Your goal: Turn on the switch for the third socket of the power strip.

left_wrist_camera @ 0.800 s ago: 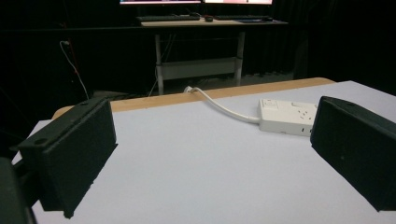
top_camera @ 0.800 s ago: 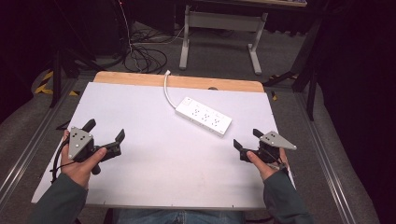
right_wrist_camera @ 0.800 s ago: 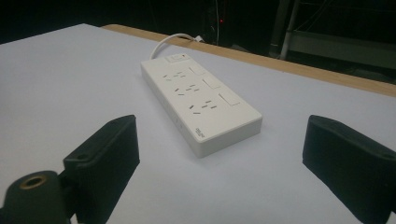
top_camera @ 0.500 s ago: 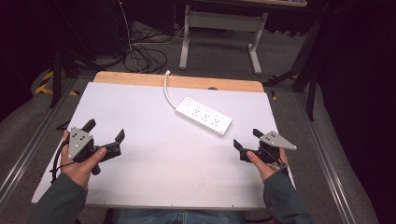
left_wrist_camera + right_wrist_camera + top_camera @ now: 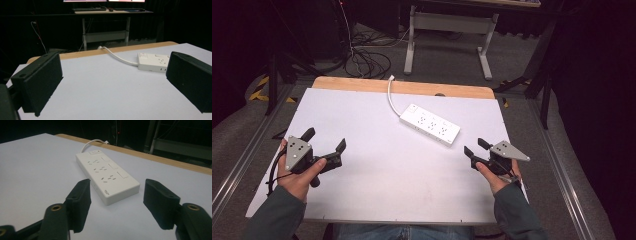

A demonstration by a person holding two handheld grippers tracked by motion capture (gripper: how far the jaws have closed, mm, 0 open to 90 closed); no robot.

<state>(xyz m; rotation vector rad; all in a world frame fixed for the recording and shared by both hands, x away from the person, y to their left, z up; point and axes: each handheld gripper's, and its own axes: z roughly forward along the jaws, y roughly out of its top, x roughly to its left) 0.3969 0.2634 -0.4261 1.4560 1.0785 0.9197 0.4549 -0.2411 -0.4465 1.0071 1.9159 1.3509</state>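
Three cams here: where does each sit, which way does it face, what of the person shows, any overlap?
High view: above the person's side, facing forward and down on the white table; forearms, both hands, left gripper and right gripper show.
Left gripper view: rides the left gripper, low over the table, facing the far edge; its two open black jaws show.
Right gripper view: rides the right gripper, aimed at the power strip; open jaws show.
Shared: all three see the power strip and its cord.

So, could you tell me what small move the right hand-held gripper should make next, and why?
Probably ease the right hand-held gripper forward toward the near end of the power strip. Its jaws stand open and empty, the strip lies flat just ahead of them in the right gripper view, and the left hand-held gripper, also open, sits farther from it.
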